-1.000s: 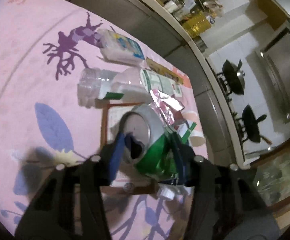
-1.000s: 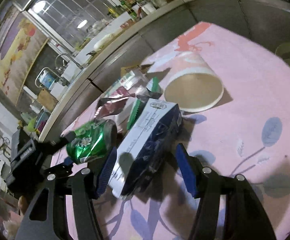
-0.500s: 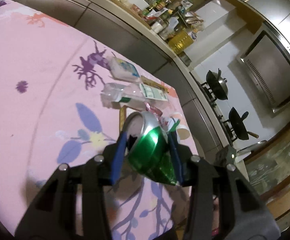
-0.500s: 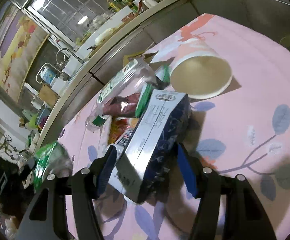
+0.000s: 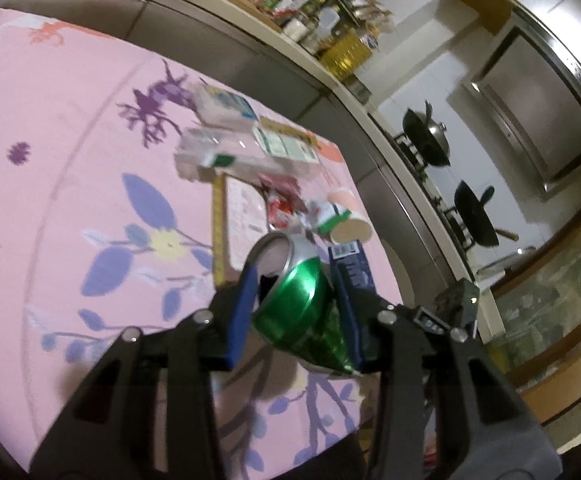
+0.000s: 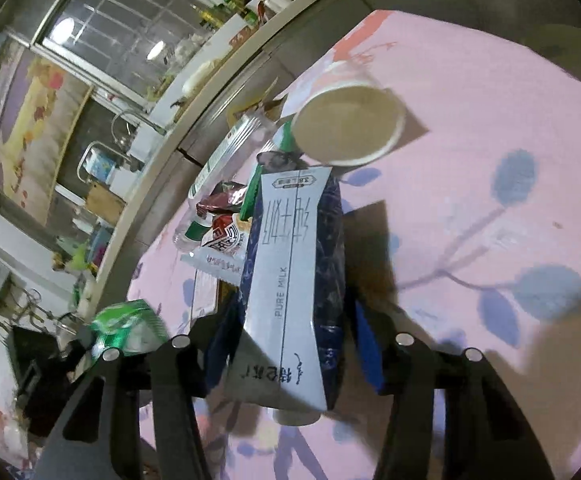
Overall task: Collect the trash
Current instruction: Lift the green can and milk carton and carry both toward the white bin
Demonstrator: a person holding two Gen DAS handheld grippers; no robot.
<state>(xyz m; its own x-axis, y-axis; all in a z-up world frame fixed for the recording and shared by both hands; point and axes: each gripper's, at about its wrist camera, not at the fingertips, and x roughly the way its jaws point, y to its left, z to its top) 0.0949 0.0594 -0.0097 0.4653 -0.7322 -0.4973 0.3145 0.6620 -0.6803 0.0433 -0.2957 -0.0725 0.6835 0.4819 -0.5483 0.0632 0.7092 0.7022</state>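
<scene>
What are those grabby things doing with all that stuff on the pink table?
A person is picking up trash with two hand-held grippers. The left gripper squeezes a dented green can, and the right gripper holds a blue-and-white milk carton. A paper cup, a plastic bottle and wrappers lie on the pink tablecloth.

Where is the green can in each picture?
Left wrist view: the green can is low in the middle, squeezed between the left gripper's jaws, open end pointing away.
Right wrist view: the same can shows at the lower left edge, blurred.
Shared landmark: the paper cup lying on its side on the pink cloth.
</scene>
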